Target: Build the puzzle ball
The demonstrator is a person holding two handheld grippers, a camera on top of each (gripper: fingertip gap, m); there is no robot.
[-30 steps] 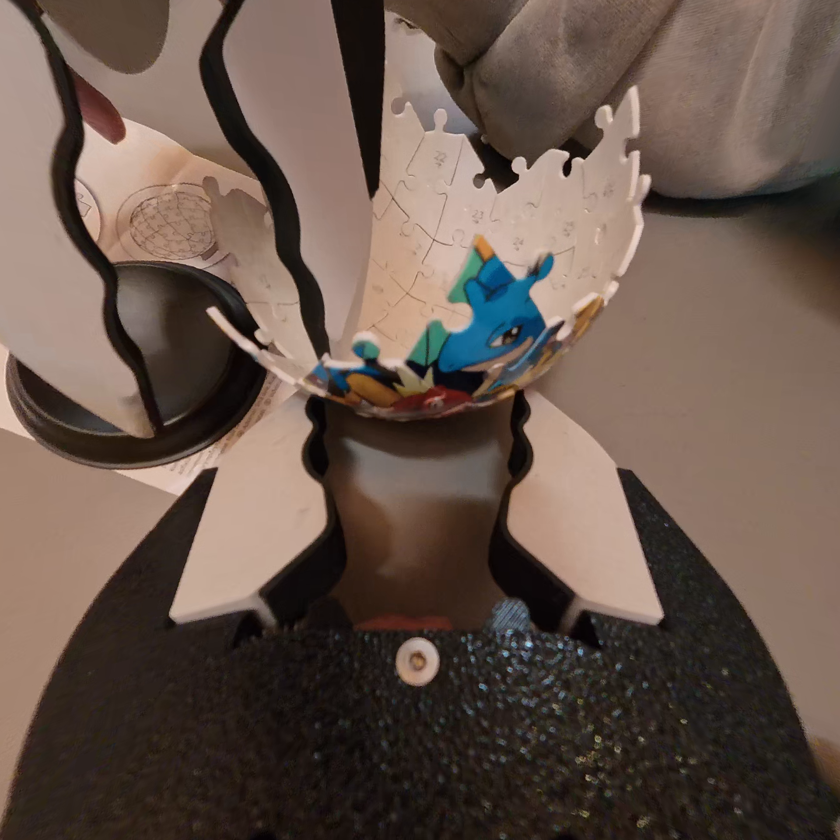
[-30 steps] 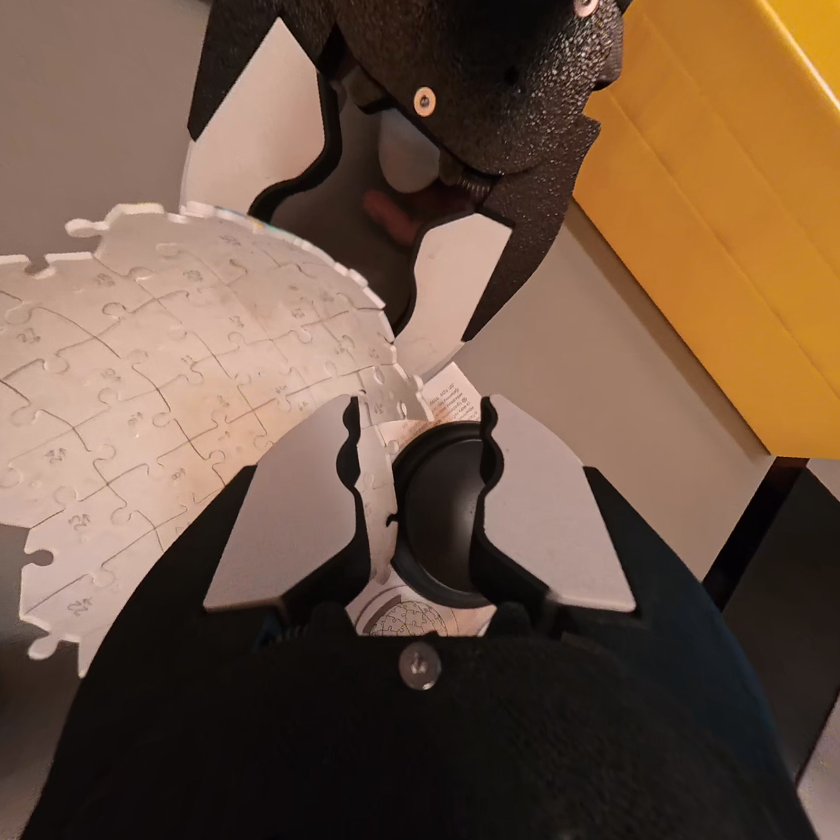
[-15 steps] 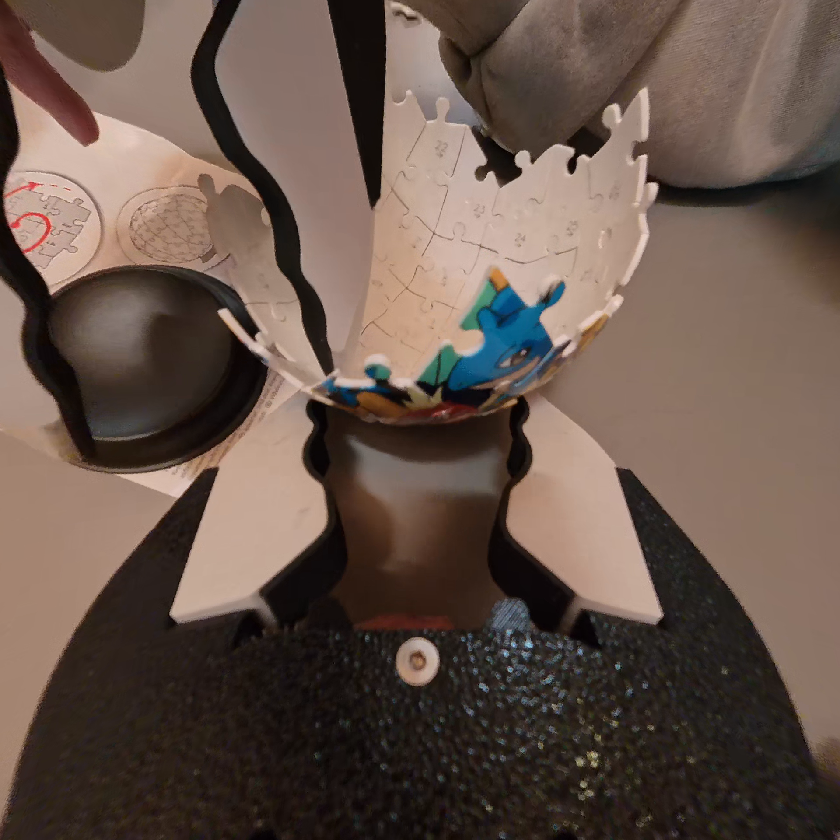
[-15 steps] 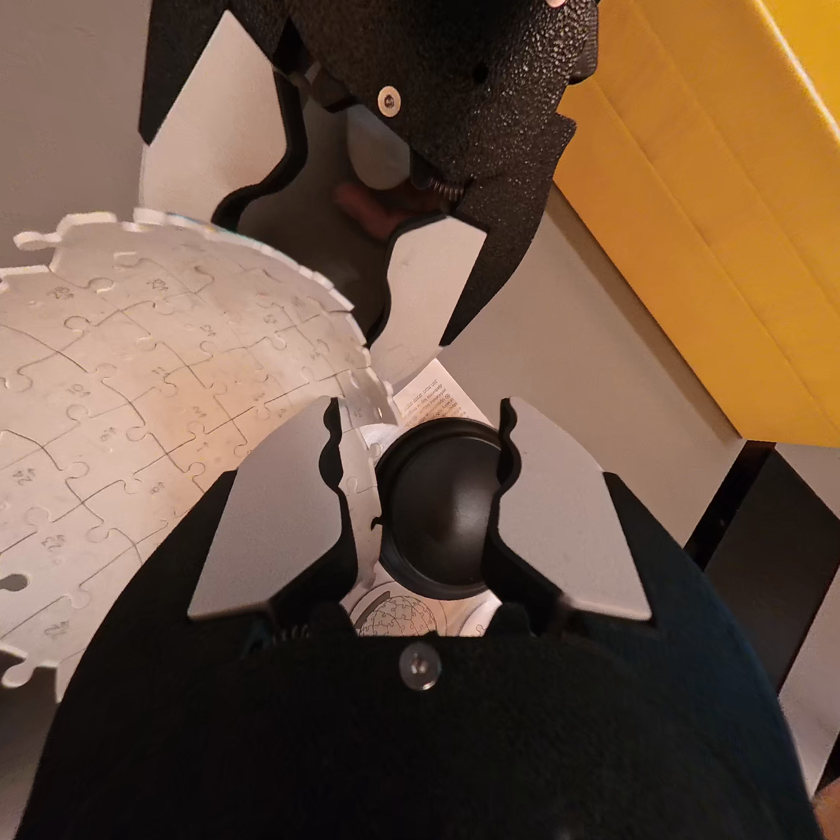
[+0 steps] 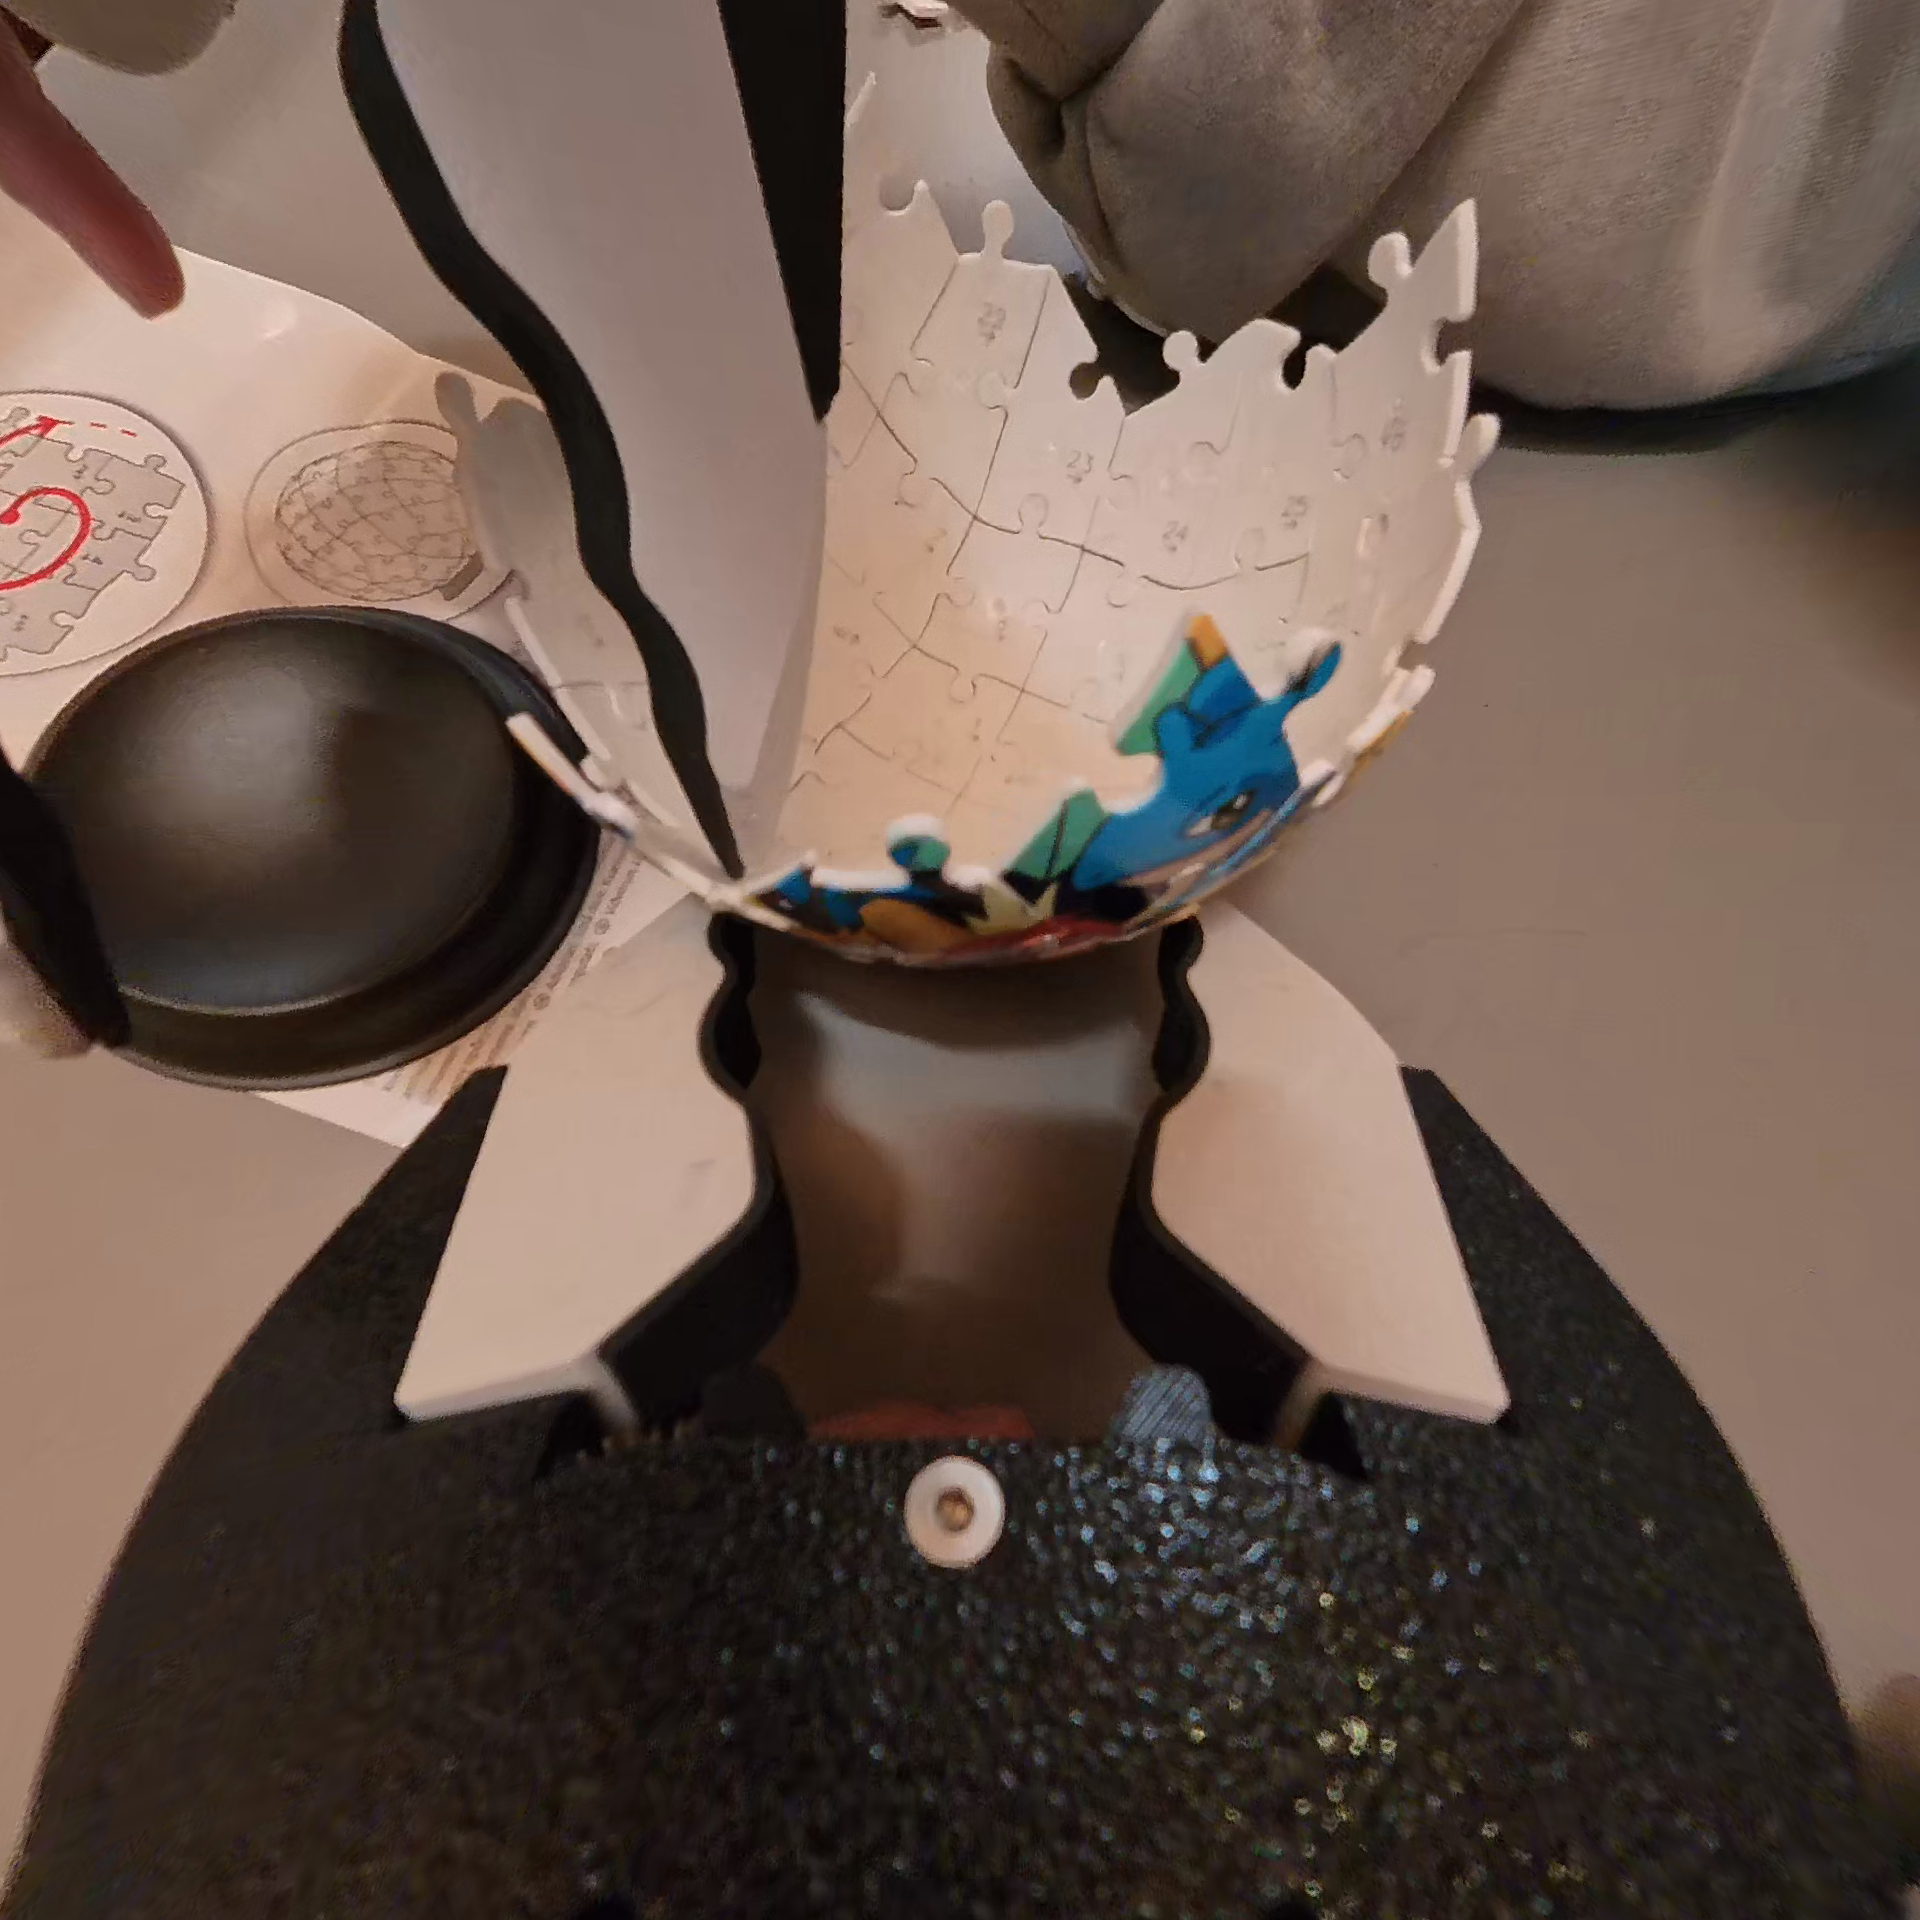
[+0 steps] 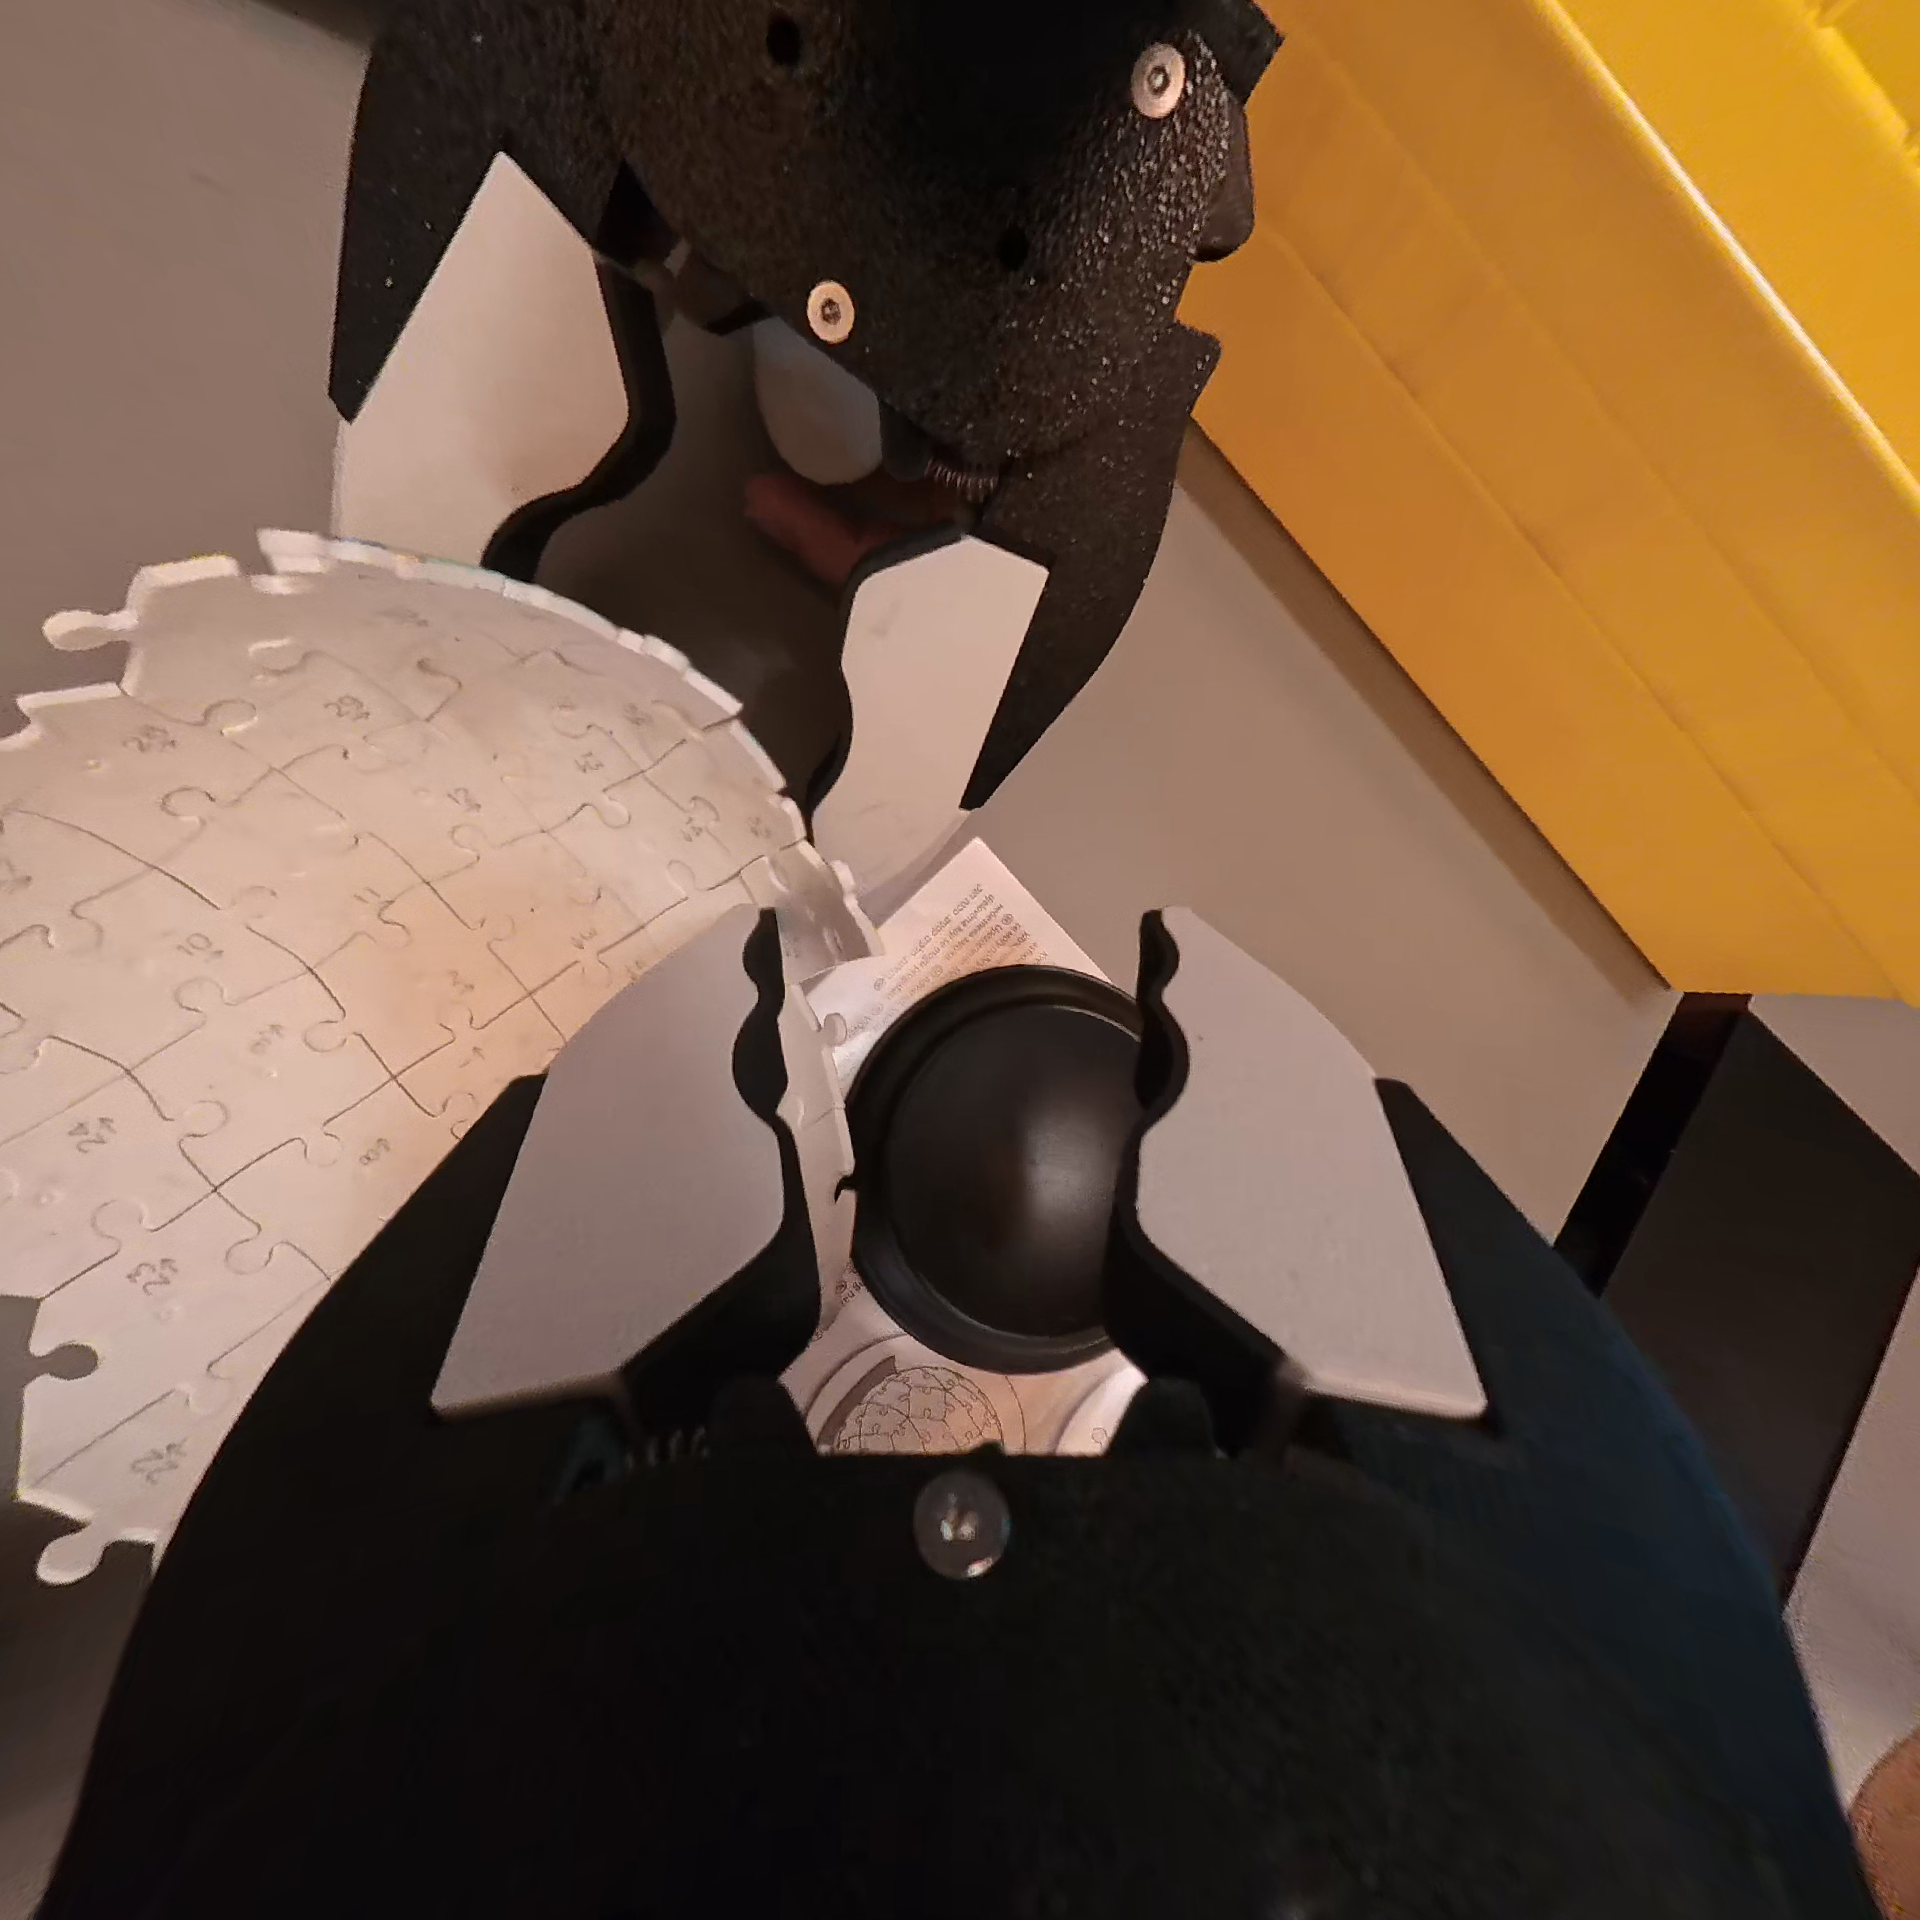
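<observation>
cradling the shell, stand off to the side

half-built puzzle shell point(image 5: 1049, 582) sits open side up, its painted underside touching the tips of the left gripper point(image 5: 951, 966), whose jaws are spread and pinch nothing. the right gripper point(image 6: 951, 1029) is also spread wide: one finger point(image 5: 665, 436) lies inside the shell against its rim, the other is outside. black stand point(image 5: 301, 842) rests on the leaflet point(image 5: 343, 499), just beside the shell on the right gripper's side, so that gripper seems nearer for any seating move.
</observation>
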